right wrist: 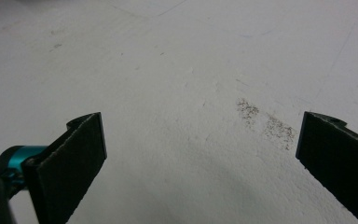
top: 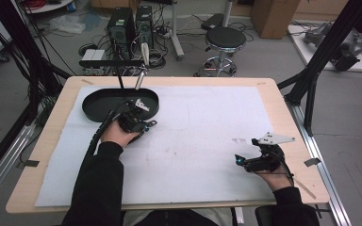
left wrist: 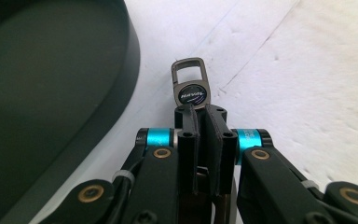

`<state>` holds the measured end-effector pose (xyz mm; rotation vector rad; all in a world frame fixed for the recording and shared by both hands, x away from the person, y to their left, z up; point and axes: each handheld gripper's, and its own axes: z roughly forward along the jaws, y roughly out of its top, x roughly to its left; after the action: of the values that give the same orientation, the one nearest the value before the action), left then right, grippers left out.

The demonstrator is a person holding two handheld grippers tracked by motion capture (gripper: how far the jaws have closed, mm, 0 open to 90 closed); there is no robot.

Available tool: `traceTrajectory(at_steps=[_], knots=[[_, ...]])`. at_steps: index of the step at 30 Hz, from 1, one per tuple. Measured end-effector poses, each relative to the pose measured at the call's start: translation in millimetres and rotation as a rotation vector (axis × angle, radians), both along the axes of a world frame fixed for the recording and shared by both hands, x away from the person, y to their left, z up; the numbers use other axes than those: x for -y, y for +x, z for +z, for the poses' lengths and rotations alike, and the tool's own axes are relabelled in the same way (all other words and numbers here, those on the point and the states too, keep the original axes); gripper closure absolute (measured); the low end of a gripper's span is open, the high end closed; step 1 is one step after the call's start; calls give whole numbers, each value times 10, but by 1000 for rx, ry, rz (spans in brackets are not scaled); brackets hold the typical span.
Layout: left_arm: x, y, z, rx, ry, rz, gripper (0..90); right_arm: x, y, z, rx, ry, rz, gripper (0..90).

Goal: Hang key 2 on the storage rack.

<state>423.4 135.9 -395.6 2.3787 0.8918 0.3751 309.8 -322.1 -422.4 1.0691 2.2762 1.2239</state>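
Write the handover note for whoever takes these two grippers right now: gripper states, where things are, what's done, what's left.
Left gripper: shut on the small dark metal keychain clip with a round black logo badge, pinched by its lower end, loop pointing away, over the white foam mat.
Right gripper: open, nothing between the jaws, over the mat near the table's right edge.
Black oval plastic tray: at the mat's far left, just beside the left gripper.
Done: clip grasped.
Left: probably place the clip in the tray, then release.
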Motion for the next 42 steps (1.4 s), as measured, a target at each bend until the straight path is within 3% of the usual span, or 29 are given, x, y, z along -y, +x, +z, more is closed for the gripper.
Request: traceTrajectory(at_steps=[4,8,13,21,31,39,42], knots=[[-130,-112,210,46,7,1,834,-10,-20,9,0,7,-3,8],[-326,-192,373,76,-48,27,835,-45,-28,-12,-3,-11,10,8],[-518,-229,532,120,-81,46,835,-62,-29,-35,-5,-23,15,8],[-659,-186,722,163,-114,80,836,-68,-13,-49,-11,-25,14,8],[-794,-49,934,210,-104,130,838,-85,-8,-59,-10,-28,19,8],[-957,69,1044,244,-118,175,840,-105,21,-92,-27,-38,27,8],[-1003,87,1055,264,-143,187,841,-104,27,-93,-24,-38,25,8]])
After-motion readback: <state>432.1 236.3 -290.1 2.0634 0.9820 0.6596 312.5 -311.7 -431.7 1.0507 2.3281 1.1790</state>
